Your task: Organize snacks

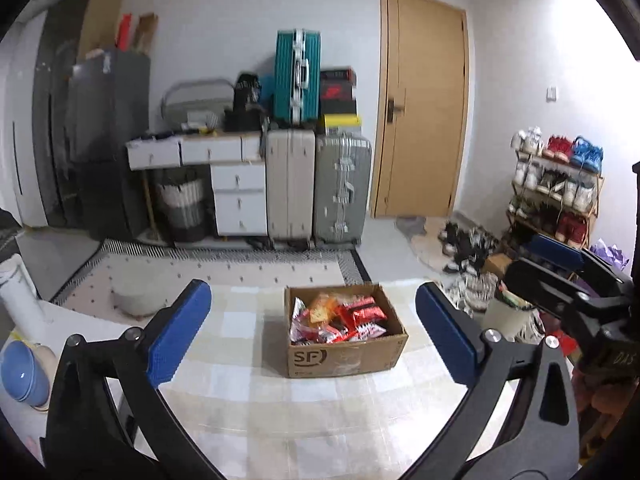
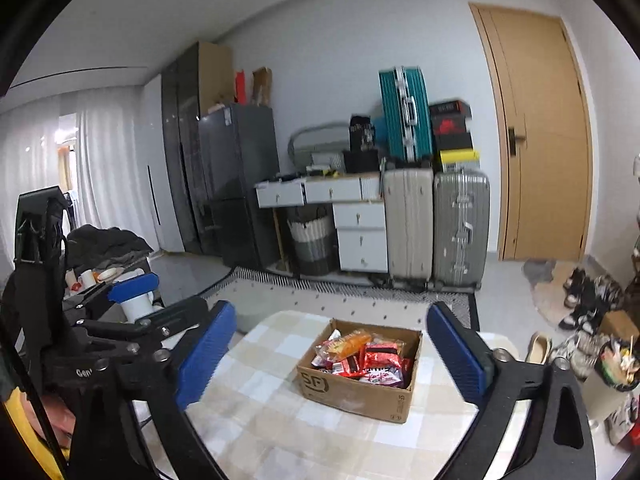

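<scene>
So the left gripper [image 1: 312,328] is hovering over the table [image 1: 240,400] with its blue fingers [image 1: 178,332] spread wide, nothing between them. Right in the gap sits a cardboard box [image 1: 344,356] with "SF" printed on the front, stuffed with snack packets [image 1: 340,318], mostly red and orange wrappers. The table has a checkered beige cloth. Off to the right edge the right gripper [image 1: 560,268] pokes in, too side-on to tell how its jaws stand. Back wall has suitcases [image 1: 318,188] and a wooden door [image 1: 424,104].

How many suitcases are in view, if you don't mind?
3: a teal suitcase stacked on top, a beige suitcase and a grey suitcase upright beneath. Others may be hidden behind.
</scene>
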A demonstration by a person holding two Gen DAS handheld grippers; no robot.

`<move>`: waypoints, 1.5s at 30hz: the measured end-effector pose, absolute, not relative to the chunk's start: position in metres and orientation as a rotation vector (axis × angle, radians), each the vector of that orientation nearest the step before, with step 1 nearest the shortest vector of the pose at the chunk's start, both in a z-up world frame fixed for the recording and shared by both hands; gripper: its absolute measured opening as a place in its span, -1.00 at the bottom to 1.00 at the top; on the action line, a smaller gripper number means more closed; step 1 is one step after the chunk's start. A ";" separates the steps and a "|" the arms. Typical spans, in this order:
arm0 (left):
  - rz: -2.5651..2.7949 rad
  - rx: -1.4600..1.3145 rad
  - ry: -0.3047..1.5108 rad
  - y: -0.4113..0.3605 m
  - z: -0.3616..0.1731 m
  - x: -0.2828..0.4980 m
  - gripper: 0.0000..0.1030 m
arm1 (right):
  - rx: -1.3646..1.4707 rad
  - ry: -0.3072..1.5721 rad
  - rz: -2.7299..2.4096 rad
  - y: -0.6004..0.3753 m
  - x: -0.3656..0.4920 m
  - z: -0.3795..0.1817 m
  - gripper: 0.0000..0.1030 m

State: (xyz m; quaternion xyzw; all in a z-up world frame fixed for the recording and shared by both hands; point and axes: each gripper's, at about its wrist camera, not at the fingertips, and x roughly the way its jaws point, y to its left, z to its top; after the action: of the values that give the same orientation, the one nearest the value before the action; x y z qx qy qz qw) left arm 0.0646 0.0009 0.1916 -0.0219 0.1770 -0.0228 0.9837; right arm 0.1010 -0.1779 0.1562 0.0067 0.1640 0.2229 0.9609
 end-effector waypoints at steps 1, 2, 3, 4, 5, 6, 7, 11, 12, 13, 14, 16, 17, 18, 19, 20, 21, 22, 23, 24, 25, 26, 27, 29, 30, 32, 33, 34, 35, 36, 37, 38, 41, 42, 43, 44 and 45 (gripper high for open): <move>-0.044 -0.040 0.336 0.003 0.195 0.048 0.98 | 0.016 0.320 0.455 -0.178 0.093 0.159 0.97; -0.044 -0.032 0.326 0.004 0.197 0.035 0.98 | 0.019 0.308 0.459 -0.179 0.084 0.161 0.97; -0.042 -0.026 0.322 0.005 0.198 0.025 0.98 | 0.020 0.297 0.462 -0.181 0.071 0.162 0.98; -0.041 -0.025 0.312 0.007 0.199 0.011 0.98 | 0.022 0.284 0.463 -0.183 0.059 0.162 0.98; -0.045 -0.026 0.303 0.009 0.200 -0.001 0.98 | 0.025 0.273 0.467 -0.185 0.050 0.162 0.98; -0.047 -0.025 0.298 0.010 0.199 -0.011 0.98 | 0.026 0.264 0.470 -0.187 0.040 0.161 0.98; -0.043 -0.023 0.293 0.011 0.198 -0.022 0.98 | 0.029 0.255 0.469 -0.189 0.031 0.160 0.99; -0.036 -0.016 0.295 0.015 0.187 -0.049 0.98 | 0.052 0.228 0.460 -0.201 0.006 0.151 0.99; -0.032 -0.017 0.290 0.017 0.184 -0.056 0.98 | 0.059 0.224 0.458 -0.206 0.004 0.148 0.99; -0.032 -0.018 0.289 0.019 0.180 -0.058 0.98 | 0.066 0.218 0.458 -0.210 0.001 0.143 0.99; -0.031 -0.017 0.288 0.021 0.175 -0.063 0.98 | 0.067 0.217 0.458 -0.212 0.000 0.140 0.99; -0.018 -0.017 0.289 0.026 0.164 -0.066 0.98 | 0.065 0.211 0.449 -0.216 -0.005 0.129 0.99; -0.016 -0.019 0.292 0.028 0.160 -0.067 0.98 | 0.063 0.212 0.443 -0.218 0.001 0.125 0.99; -0.016 -0.023 0.293 0.031 0.153 -0.065 0.98 | 0.059 0.213 0.439 -0.219 0.000 0.119 0.99; -0.019 -0.035 0.297 0.035 0.144 -0.063 0.98 | 0.057 0.214 0.439 -0.218 0.000 0.114 0.99; -0.015 -0.040 0.303 0.037 0.138 -0.062 0.98 | 0.057 0.212 0.437 -0.220 0.001 0.107 0.99; -0.012 -0.043 0.307 0.039 0.130 -0.058 0.98 | 0.059 0.207 0.434 -0.221 0.001 0.101 0.99; -0.007 -0.048 0.310 0.043 0.123 -0.048 0.98 | 0.062 0.204 0.435 -0.222 0.001 0.094 0.99; 0.002 -0.052 0.310 0.045 0.115 -0.042 0.98 | 0.064 0.203 0.437 -0.224 0.003 0.089 0.99; 0.002 -0.053 0.311 0.046 0.107 -0.035 0.98 | 0.066 0.199 0.437 -0.225 0.007 0.083 0.99; 0.002 -0.055 0.314 0.048 0.099 -0.028 0.98 | 0.068 0.197 0.437 -0.226 0.008 0.076 0.99; 0.010 -0.053 0.312 0.049 0.091 -0.021 0.98 | 0.069 0.201 0.440 -0.227 0.012 0.068 0.99; 0.013 -0.047 0.308 0.049 0.084 -0.015 0.98 | 0.067 0.200 0.440 -0.226 0.014 0.061 0.99; 0.010 -0.029 0.307 0.047 0.063 -0.005 0.98 | 0.061 0.203 0.436 -0.225 0.024 0.047 0.99; 0.009 -0.024 0.311 0.046 0.054 0.001 0.98 | 0.055 0.206 0.429 -0.224 0.028 0.038 0.99; 0.008 -0.024 0.322 0.043 0.032 0.015 0.98 | 0.044 0.228 0.411 -0.223 0.039 0.017 0.99; 0.012 -0.028 0.332 0.042 0.023 0.022 0.98 | 0.043 0.240 0.403 -0.222 0.043 0.006 0.99; 0.020 -0.031 0.340 0.041 0.012 0.029 0.98 | 0.047 0.253 0.395 -0.221 0.047 -0.005 0.99; 0.026 -0.039 0.348 0.041 -0.001 0.036 0.98 | 0.052 0.267 0.387 -0.220 0.052 -0.018 0.99; 0.031 -0.046 0.354 0.040 -0.011 0.042 0.98 | 0.043 0.280 0.372 -0.218 0.055 -0.032 0.99; 0.034 -0.053 0.363 0.040 -0.026 0.050 0.98 | 0.033 0.282 0.355 -0.217 0.056 -0.040 0.99; 0.040 -0.055 0.368 0.040 -0.038 0.055 0.98 | 0.016 0.275 0.321 -0.217 0.057 -0.052 0.99; 0.071 -0.052 0.368 0.039 -0.073 0.069 0.98 | 0.007 0.271 0.290 -0.217 0.060 -0.076 0.99; 0.077 -0.051 0.370 0.040 -0.081 0.073 0.98 | 0.004 0.269 0.284 -0.217 0.061 -0.082 0.99; 0.078 -0.053 0.364 0.041 -0.090 0.078 0.98 | -0.003 0.261 0.277 -0.217 0.061 -0.086 0.99; 0.079 -0.053 0.356 0.042 -0.096 0.081 0.98 | -0.007 0.251 0.275 -0.219 0.060 -0.089 0.99; 0.094 -0.050 0.344 0.042 -0.103 0.084 0.98 | -0.010 0.237 0.272 -0.219 0.059 -0.092 0.99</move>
State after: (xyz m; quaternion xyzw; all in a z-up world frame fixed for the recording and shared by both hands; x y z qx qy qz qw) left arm 0.0838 0.0419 -0.1035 -0.0251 0.1712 0.0469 0.9838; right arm 0.0590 -0.2193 -0.0921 -0.0048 0.1181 0.1350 0.9838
